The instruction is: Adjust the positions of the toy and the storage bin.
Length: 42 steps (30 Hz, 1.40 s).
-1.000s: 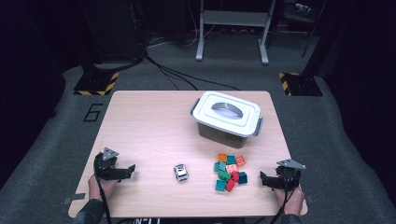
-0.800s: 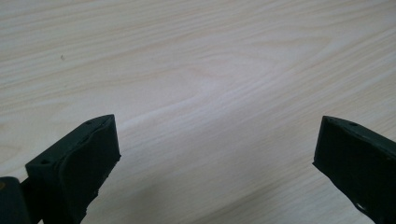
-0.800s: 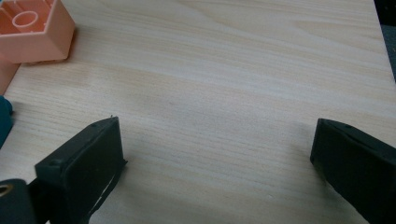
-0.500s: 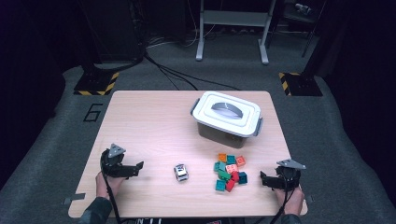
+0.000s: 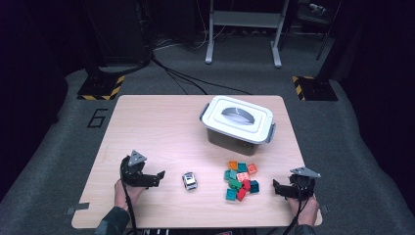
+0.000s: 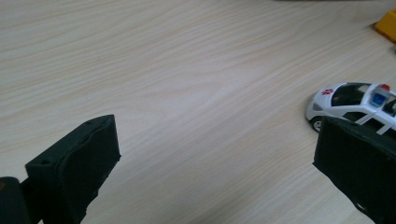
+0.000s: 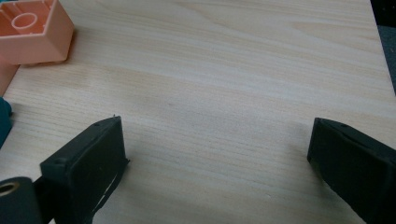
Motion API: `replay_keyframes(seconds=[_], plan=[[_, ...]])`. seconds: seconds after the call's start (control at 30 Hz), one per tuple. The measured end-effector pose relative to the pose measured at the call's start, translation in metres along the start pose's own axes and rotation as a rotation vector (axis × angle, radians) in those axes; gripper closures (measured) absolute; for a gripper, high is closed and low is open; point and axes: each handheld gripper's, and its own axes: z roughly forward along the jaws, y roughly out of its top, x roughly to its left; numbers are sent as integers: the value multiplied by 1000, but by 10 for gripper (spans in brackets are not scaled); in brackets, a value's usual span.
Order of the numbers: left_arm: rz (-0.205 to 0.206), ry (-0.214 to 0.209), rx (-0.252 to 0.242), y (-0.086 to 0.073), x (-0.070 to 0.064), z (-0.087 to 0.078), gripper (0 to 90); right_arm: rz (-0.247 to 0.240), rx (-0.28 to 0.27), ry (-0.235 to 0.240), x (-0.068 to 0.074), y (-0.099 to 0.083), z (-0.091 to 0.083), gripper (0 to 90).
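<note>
A small white toy police car (image 5: 189, 180) (image 6: 353, 103) stands on the wooden table (image 5: 161, 127), near its front edge. My left gripper (image 5: 155, 178) (image 6: 215, 170) is open just left of the car, jaws pointing at it, nothing between them. A pile of teal, red and orange bricks (image 5: 240, 179) lies right of the car. My right gripper (image 5: 278, 189) (image 7: 215, 163) rests open near the front right corner, right of the pile, empty. An orange brick (image 7: 30, 32) lies at the top left of the right gripper view.
A white lidded box with a grey handle (image 5: 238, 124) stands at the back right of the table. The table's right edge (image 7: 380, 42) runs close beside my right gripper. Dark floor with cables and stand legs surrounds the table.
My left gripper has moved right and a little forward, toward the toy car. The right gripper, the car and the bricks have not moved.
</note>
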Motion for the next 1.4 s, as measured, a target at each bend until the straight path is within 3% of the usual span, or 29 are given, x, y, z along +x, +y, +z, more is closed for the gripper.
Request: replay_keyframes(seconds=[0.27,0.43,0.47,0.53,0.77,0.83,1.03,1.17,1.33,1.37,1.4], plan=[[3,-18,-1,11,-24,8,0,0,-1,-1,0,0,0,41],[12,-30,3,20,-50,20,0,2,-3,-6,0,0,0,46],[12,-30,3,20,-50,20,0,2,-3,-6,0,0,0,46],[17,-38,9,24,-64,28,0,2,-4,-7,0,0,0,49],[54,-38,41,30,-91,45,1,3,-5,-8,0,0,-1,52],[82,-20,82,27,-99,53,18,2,-6,-8,0,0,-1,55],[95,-11,125,19,-100,61,77,3,-7,-7,0,0,-1,60],[92,-7,119,15,-98,61,155,3,-9,-8,0,0,-1,65],[85,-36,125,11,-92,58,241,2,-11,-7,0,0,-1,74],[90,-28,130,9,-89,58,308,4,-12,-6,1,-1,-1,82],[75,-34,129,7,-87,58,317,4,-12,-6,1,-1,-1,84]])
